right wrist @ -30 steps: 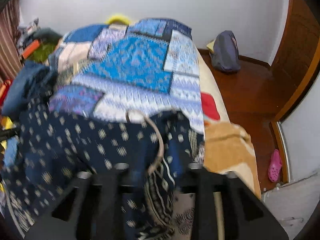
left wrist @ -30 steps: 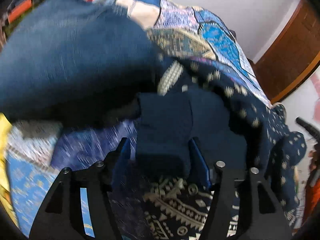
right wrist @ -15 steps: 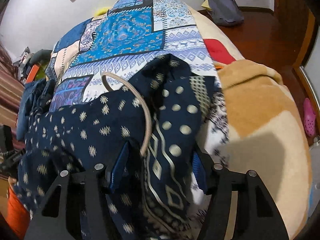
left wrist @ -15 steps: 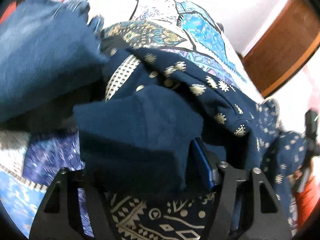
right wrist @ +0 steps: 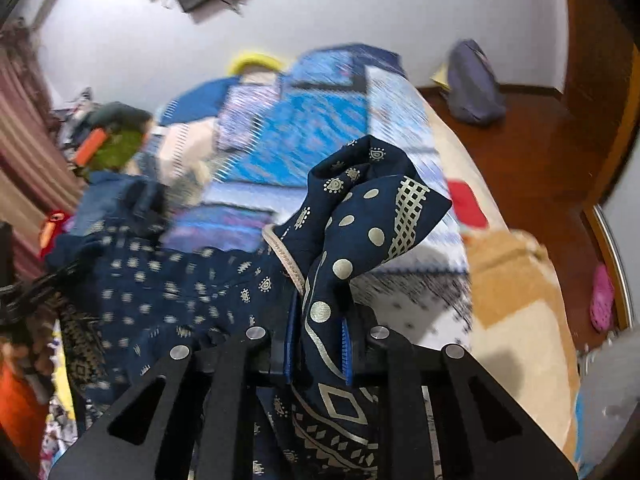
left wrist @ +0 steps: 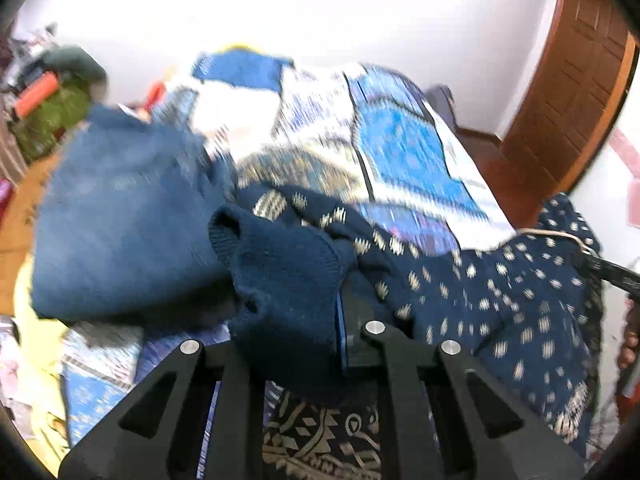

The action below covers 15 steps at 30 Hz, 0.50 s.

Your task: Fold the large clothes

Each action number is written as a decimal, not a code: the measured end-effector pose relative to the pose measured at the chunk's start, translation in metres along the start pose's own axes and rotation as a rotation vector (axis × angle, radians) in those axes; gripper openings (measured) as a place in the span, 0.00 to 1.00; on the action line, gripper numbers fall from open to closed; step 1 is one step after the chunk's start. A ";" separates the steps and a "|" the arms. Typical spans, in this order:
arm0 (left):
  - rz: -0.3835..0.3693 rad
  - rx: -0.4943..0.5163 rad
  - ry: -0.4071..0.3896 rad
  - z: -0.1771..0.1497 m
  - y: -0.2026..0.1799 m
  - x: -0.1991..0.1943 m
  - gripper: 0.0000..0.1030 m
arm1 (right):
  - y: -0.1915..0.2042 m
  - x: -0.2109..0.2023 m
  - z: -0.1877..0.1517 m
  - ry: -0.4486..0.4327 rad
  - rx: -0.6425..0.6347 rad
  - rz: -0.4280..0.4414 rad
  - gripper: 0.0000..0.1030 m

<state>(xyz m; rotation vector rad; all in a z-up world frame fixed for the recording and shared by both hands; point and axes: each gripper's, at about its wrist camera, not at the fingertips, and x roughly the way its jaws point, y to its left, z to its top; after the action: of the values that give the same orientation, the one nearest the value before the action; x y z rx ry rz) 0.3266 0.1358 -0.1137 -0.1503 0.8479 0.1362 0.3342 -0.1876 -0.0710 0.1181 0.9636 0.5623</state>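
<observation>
Up off the bed (right wrist: 516, 320) comes the patterned garment (right wrist: 360, 216), both ends lifted. Left hand-held gripper (left wrist: 296, 320) and right hand-held gripper (right wrist: 316, 344) each pinch an end, its length strung across between them.

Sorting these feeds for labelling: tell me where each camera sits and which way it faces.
Left wrist: on the left gripper, facing along the bed toward the wall; its fingers clamp the garment; jeans lie left; the right gripper shows at the right edge.
Right wrist: on the right gripper, facing the same wall; its fingers clamp the garment's other end.
Shared: garment, bed, jeans, wall.
</observation>
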 end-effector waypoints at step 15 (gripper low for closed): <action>0.068 0.015 -0.038 0.080 0.027 0.043 0.22 | 0.033 0.057 0.075 -0.073 -0.137 -0.218 0.18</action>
<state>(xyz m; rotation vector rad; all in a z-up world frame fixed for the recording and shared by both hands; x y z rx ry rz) 0.4091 0.1801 -0.0961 -0.1041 0.8162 0.1956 0.4068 -0.1193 -0.0588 -0.0880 0.8519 0.4189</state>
